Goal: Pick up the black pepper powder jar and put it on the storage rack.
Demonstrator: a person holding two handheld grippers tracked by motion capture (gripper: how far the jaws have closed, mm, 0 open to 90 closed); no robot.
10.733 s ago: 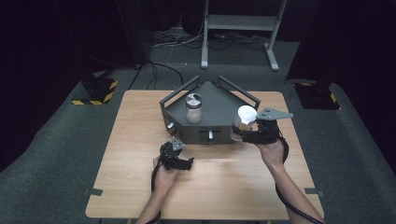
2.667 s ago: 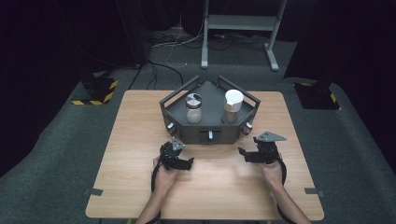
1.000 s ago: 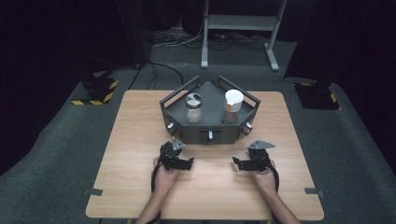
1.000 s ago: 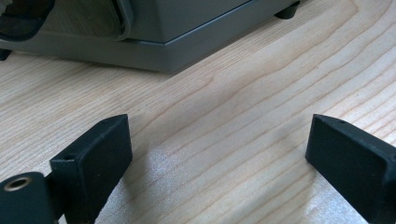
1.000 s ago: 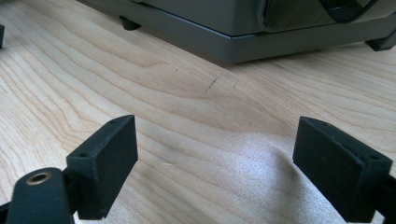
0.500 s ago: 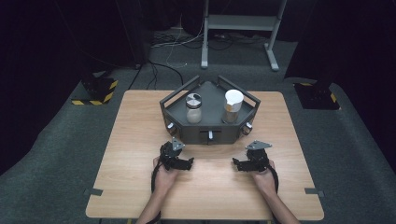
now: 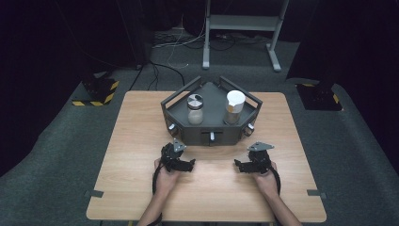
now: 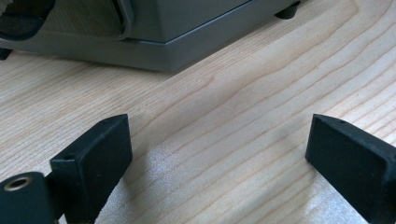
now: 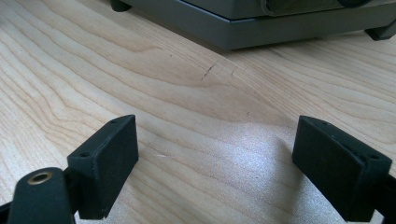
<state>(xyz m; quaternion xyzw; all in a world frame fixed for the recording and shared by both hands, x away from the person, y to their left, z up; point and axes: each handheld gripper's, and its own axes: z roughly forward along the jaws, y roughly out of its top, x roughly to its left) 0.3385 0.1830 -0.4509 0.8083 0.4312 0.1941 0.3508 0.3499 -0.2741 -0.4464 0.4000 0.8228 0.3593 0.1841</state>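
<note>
A dark grey angular tray (image 7: pixel 181 109) stands at the back middle of the wooden table (image 7: pixel 136 122). In it stand a clear glass jar (image 7: pixel 195 109) with a dark lid and, to its right, a white-lidded jar (image 7: pixel 234 107). My left gripper (image 7: pixel 189 165) rests on the table in front of the tray's left side, jaws wide apart with nothing between them. My right gripper (image 7: pixel 238 166) lies level with it on the right, also open and empty. In the left gripper view the tray's grey base (image 8: pixel 187 32) sits just beyond the jaws; in the right gripper view the same base (image 9: pixel 261 25) lies ahead.
Bare wood lies between the two grippers and along the table's front edge. Beyond the table the floor is dark carpet with cables (image 7: pixel 169 42), a metal stand (image 7: pixel 242 23) and two yellow-black striped blocks (image 7: pixel 96 92) at either side.
Long ago my right gripper held the white-lidded jar by the tray; that jar now stands in the tray. Within the last seconds the right gripper came down and left to rest on the table. The left gripper stayed still.
</note>
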